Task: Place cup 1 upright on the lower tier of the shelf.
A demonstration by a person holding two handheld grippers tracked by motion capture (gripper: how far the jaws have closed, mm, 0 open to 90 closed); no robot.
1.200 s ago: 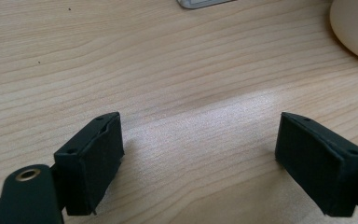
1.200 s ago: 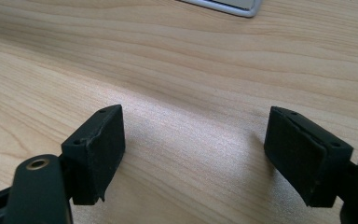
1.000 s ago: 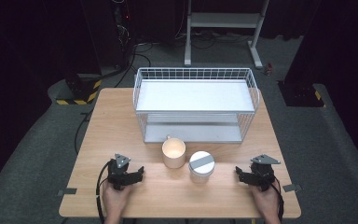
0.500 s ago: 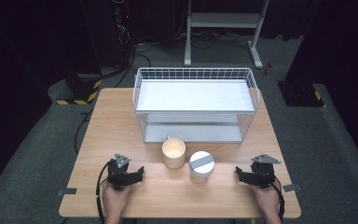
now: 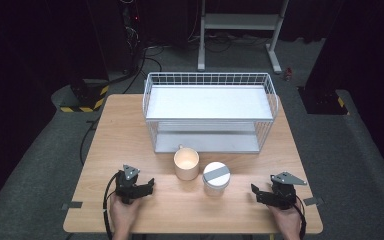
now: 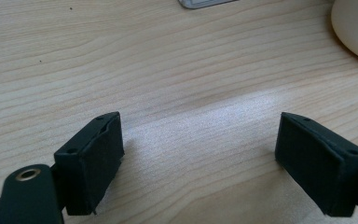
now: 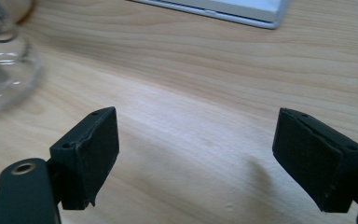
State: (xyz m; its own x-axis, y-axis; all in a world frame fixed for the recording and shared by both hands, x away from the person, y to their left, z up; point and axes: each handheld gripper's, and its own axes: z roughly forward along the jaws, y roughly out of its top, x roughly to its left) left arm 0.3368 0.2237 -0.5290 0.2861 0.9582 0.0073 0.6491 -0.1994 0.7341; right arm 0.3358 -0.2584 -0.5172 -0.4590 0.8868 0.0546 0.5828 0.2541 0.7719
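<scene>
Mug (image 5: 186, 164) upright, handle toward rack; jar (image 5: 216, 177) upright beside; both tongs apart, empty.

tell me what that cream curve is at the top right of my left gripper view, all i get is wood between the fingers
Observer: It is a cream mug, open side up, in front of a white wire rack.
Operator: anything beside it
Observer: A clear jar with a white lid stands just right of the mug, towards the right gripper.
Operator: is that one holding anything
Observer: No. Its fingers have just been opening and stand apart over bare table.
</scene>
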